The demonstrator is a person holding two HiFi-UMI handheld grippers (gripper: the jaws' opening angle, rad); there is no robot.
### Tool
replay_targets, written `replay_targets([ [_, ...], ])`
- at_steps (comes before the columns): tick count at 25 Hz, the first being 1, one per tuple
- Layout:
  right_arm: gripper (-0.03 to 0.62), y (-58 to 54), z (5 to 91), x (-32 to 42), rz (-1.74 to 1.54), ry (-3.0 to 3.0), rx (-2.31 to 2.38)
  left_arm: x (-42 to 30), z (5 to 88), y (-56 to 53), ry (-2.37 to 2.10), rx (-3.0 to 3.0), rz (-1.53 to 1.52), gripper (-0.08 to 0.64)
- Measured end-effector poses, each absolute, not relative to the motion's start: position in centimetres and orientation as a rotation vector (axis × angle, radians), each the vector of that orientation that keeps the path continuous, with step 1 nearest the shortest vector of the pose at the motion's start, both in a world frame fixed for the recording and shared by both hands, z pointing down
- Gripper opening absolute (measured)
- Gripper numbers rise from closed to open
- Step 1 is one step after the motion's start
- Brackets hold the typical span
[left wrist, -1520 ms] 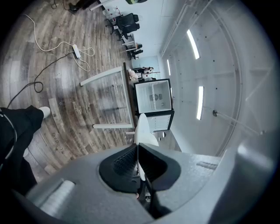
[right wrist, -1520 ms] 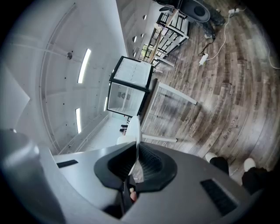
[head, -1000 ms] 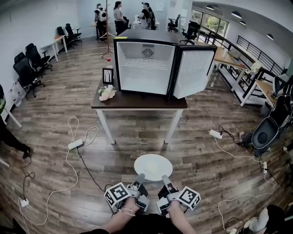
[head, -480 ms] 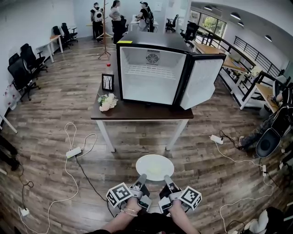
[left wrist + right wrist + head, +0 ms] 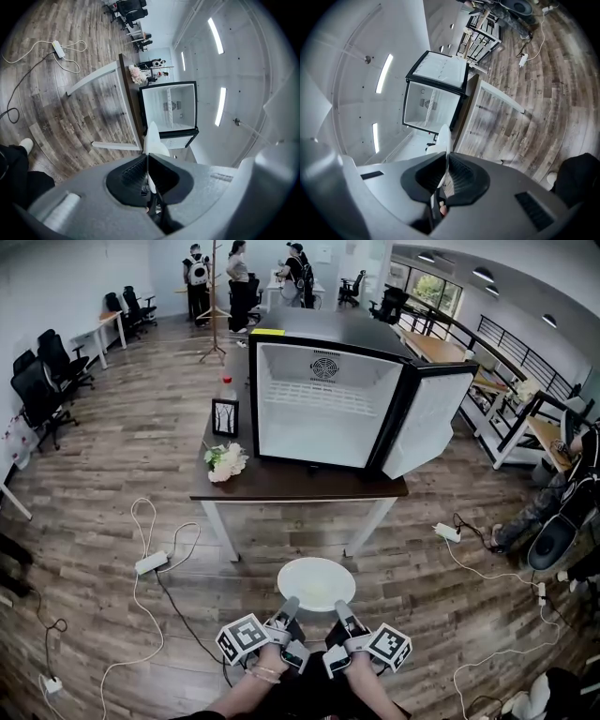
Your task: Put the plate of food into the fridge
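The plate (image 5: pixel 316 583) was held level and face up above the wooden floor (image 5: pixel 112 474), at the near centre of the scene, well short of the table (image 5: pixel 300 487). The plate was round and showed no long axis; its flat face pointed upward, and its far rim faced the table. What lay on it could not be made out.

The left gripper (image 5: pixel 289 605) was clamped on the near-left rim of the plate. In the left gripper view the jaws were closed on the thin edge of the plate (image 5: pixel 151 139), which appeared edge-on and ran away from the camera toward the fridge (image 5: pixel 171 110).

The right gripper (image 5: pixel 339 607) was clamped on the near-right rim. In the right gripper view the jaws were closed on the plate (image 5: pixel 444 135), again seen edge-on.

The fridge (image 5: pixel 328 399) stood on the table at the far centre. Its door (image 5: pixel 431 423) was swung open to the right, and the white interior faced the person. At the left end of the table top were a bunch of flowers (image 5: pixel 225 462) and, just beyond it, a picture frame (image 5: pixel 224 416). A power strip (image 5: pixel 152 563) with its cable lay on the floor, left of the plate.
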State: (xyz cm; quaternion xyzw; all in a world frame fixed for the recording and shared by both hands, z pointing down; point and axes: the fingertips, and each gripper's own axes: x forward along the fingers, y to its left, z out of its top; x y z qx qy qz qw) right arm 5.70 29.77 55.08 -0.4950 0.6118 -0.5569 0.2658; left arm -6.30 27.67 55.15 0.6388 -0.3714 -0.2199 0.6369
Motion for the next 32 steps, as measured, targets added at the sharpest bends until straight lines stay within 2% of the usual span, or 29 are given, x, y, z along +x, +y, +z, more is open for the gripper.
replay_targets([
  [14, 0.028, 25.5, 55.9, 6.3, -1.528, 1.627, -1.351, -5.9, 55.6, 23.2, -0.854, 1.464, -0.487, 0.015],
  [32, 0.029, 10.4, 55.9, 9.5, -1.588, 1.739, -1.285, -2.5, 55.9, 9.7, -0.937, 1.398, -0.563, 0.015],
])
